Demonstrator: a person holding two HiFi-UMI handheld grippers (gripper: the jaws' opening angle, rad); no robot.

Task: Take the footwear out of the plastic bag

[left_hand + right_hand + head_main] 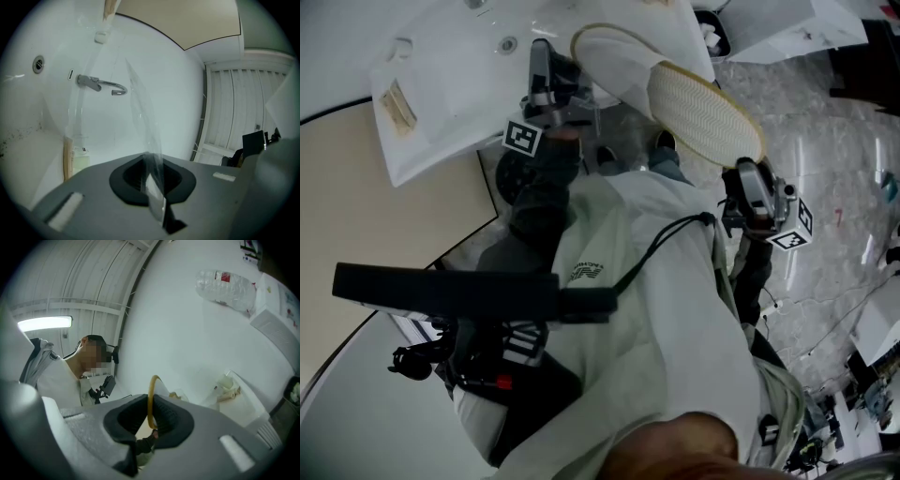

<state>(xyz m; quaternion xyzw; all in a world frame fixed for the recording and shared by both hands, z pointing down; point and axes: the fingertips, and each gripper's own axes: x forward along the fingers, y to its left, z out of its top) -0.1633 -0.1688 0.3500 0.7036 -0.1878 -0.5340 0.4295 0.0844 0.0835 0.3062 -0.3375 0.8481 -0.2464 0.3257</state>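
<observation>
While the clear plastic bag (140, 112) pinched between the closed fingers (129, 180) of the left gripper (152, 177) is nearly invisible, the white slipper (675, 89) hangs in open air over the floor (834, 187), its tan rim pinched by the right gripper (151, 417).

The floor (834, 197) below me was grey, marbled and glossy. A thin cable (825, 298) trailed across it, and a tangle of gear (862, 394) lay at its lower right. My dark shoe (666, 142) stood on it. At the left it met a beige area (384, 216) along a curved black line.
</observation>
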